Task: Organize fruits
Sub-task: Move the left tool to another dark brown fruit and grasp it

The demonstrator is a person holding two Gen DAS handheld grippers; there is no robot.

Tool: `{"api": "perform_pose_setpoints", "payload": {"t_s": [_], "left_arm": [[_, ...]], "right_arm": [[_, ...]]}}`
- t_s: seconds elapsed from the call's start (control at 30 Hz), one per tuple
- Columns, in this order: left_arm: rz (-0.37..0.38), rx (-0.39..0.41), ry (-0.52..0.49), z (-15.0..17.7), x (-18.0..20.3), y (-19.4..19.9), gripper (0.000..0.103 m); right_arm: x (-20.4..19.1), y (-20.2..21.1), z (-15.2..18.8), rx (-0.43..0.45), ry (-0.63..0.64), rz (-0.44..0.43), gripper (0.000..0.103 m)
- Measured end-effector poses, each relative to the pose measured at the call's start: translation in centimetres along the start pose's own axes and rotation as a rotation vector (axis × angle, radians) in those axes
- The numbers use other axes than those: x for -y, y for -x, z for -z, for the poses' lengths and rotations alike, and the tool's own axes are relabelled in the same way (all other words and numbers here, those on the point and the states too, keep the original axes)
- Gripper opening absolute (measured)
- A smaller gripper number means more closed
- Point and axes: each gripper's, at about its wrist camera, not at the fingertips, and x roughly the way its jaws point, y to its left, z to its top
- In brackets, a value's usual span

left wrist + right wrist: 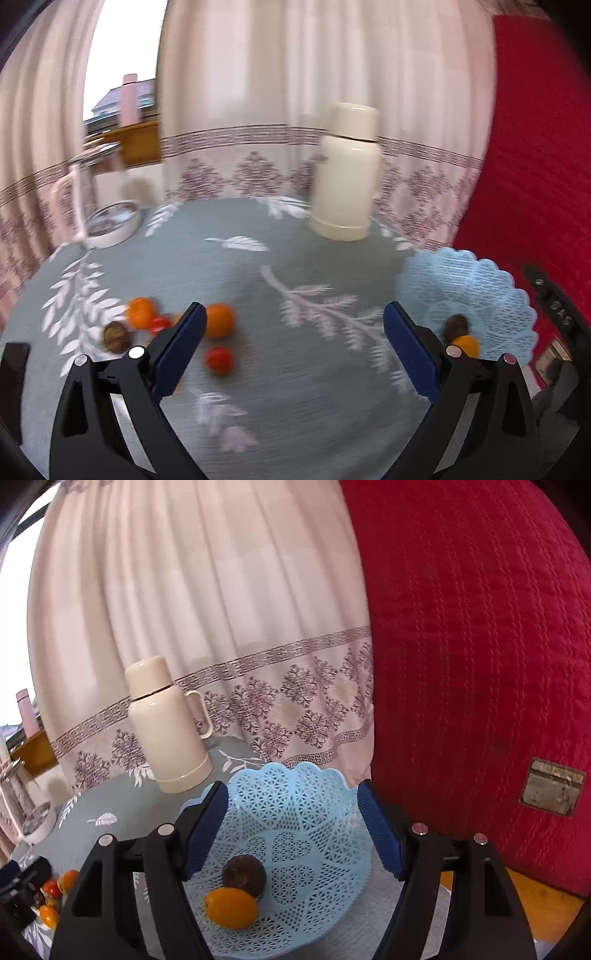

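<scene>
Loose fruit lies on the grey leaf-patterned tablecloth (295, 251) in the left wrist view: two orange tangerines (219, 320) (141, 313), a red tomato (219, 360), a smaller red one (159, 324) and a brown walnut (116, 336). My left gripper (294, 310) is open above the cloth, empty, with the fruit at its left finger. A light blue lattice basket (480, 295) (295, 812) holds a brown round fruit (243, 876) and an orange one (231, 908). My right gripper (291, 790) hangs open over that basket, touching neither fruit.
A cream thermos (347, 173) (168, 723) stands at the back of the table. A glass jug (96, 192) is at the back left. A red quilted cushion (480, 664) rises close to the right of the basket. Pink curtains hang behind the table.
</scene>
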Motion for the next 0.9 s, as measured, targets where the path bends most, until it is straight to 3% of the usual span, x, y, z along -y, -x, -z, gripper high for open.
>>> {"api": "perform_pose_setpoints", "payload": {"t_s": [0.2,0.37,0.57,0.9], "left_arm": [[-0.143,-0.013,0.129,0.8,-7.2,0.1,0.098],[-0.251,0.000,0.174,1.0,-11.2,0.5,0.098],[-0.321,0.007,0.208,1.3,-14.4,0.7,0.098],[-0.358,-0.026,0.251,2.5,-16.8,-0.4,0.098]], "right_arm": [[-1.8,0.7,0.5,0.028,0.064,-0.039,0.073],[-3.5,1.0,1.3,0.030,0.133,-0.062,0.073],[-5.1,1.6,2.0,0.046,0.207,-0.082,0.073],[-6.9,2.3,2.9,0.051,0.289,-0.133,0.074]]}}
